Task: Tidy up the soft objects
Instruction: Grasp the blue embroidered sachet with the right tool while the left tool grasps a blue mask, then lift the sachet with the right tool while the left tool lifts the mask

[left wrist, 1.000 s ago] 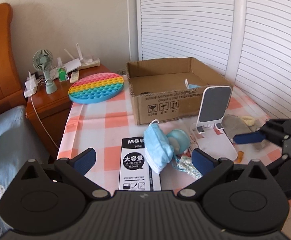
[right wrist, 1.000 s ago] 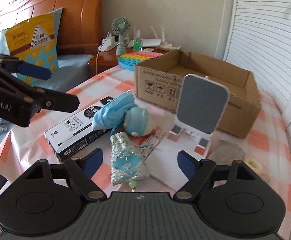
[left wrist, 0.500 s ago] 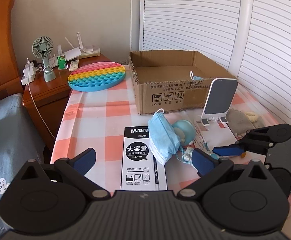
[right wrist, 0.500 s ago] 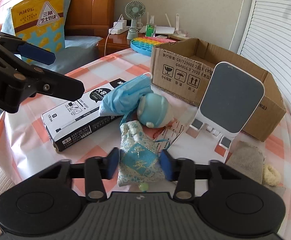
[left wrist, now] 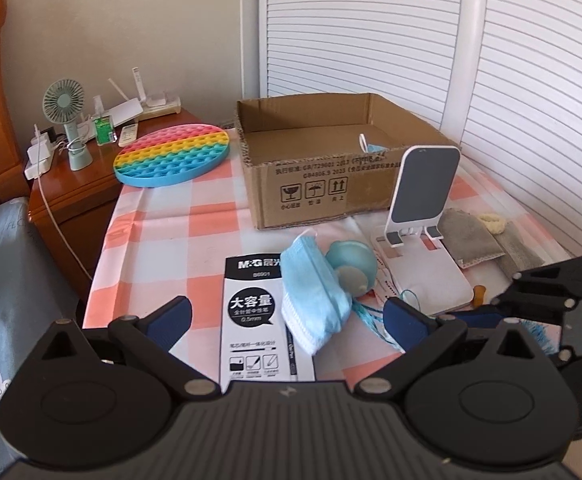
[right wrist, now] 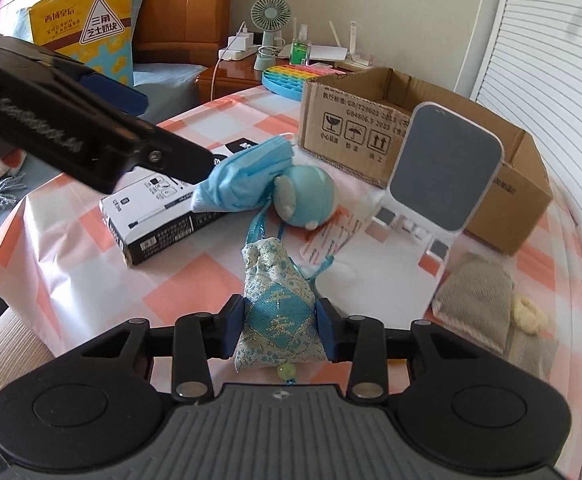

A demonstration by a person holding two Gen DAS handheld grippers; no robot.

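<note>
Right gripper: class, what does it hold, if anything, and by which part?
The right gripper, jaws just closing, pinches the brocade sachet across its lower body, one pad on each side.

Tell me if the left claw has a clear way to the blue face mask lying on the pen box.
Probably yes. The left claw stands open with the face mask just ahead between its fingers, nothing lying across it; the pen box sits underneath.

The jaws of the right gripper (right wrist: 279, 326), wide apart a second ago, have just been closing and are now pressed against both sides of the brocade pouch (right wrist: 277, 316). The pouch, earlier flat on the checked tablecloth (right wrist: 91, 276) ahead of the fingers, is now held between the pads. In the left wrist view, the right gripper (left wrist: 491, 314) is seen lower and nearer.
</note>
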